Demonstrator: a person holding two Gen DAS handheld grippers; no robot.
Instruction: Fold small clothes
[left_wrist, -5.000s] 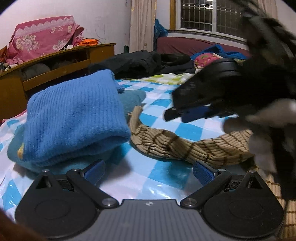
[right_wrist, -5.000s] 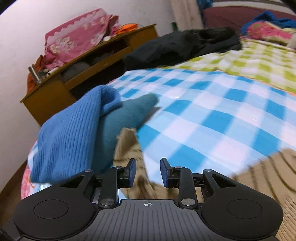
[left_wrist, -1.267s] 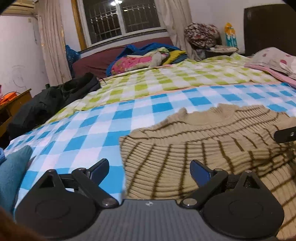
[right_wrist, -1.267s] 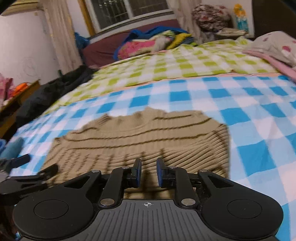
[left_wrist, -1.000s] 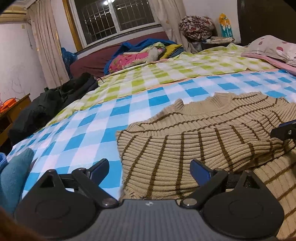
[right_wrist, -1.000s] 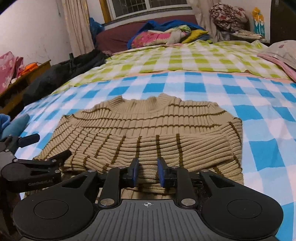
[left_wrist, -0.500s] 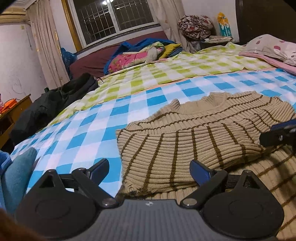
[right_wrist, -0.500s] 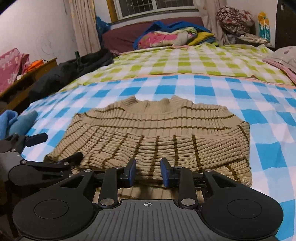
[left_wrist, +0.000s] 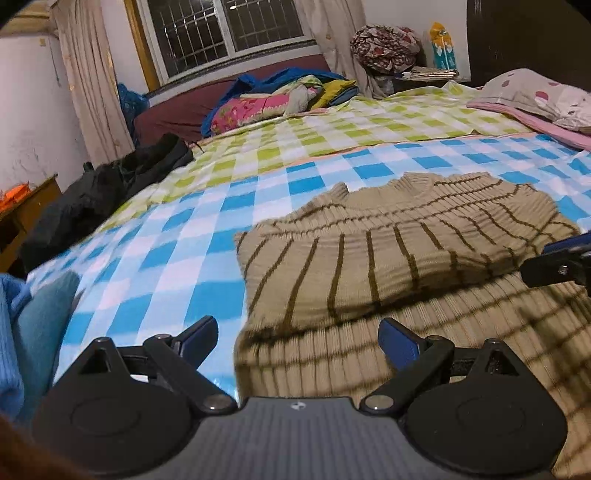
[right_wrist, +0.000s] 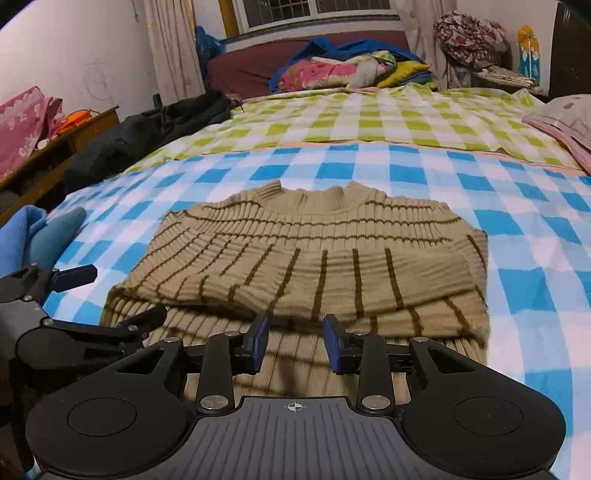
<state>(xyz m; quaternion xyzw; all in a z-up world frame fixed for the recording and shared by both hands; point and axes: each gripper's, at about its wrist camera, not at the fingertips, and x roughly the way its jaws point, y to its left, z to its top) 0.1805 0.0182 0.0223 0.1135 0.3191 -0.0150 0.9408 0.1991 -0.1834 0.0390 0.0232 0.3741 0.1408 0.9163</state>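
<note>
1. The tan ribbed knit sweater with thin brown stripes (right_wrist: 314, 258) lay flat on the bed's blue-and-white checked sheet (right_wrist: 517, 192), collar away from the cameras, its sleeves folded across the chest, probably to make a compact rectangle for the next fold.
2. The right claw (right_wrist: 295, 341) hung just above the sweater's near hem; its jaws were opening with nothing pinched between them, so the cloth lay released.
3. The left claw (left_wrist: 299, 338) stood spread wide over the sweater's left edge, grasping nothing.
4. Both sat at the hem side, likely placed to lift the bottom up toward the collar.
5. A folded blue knit garment (right_wrist: 22, 236) rested well apart at the left, apparently already done.
</note>
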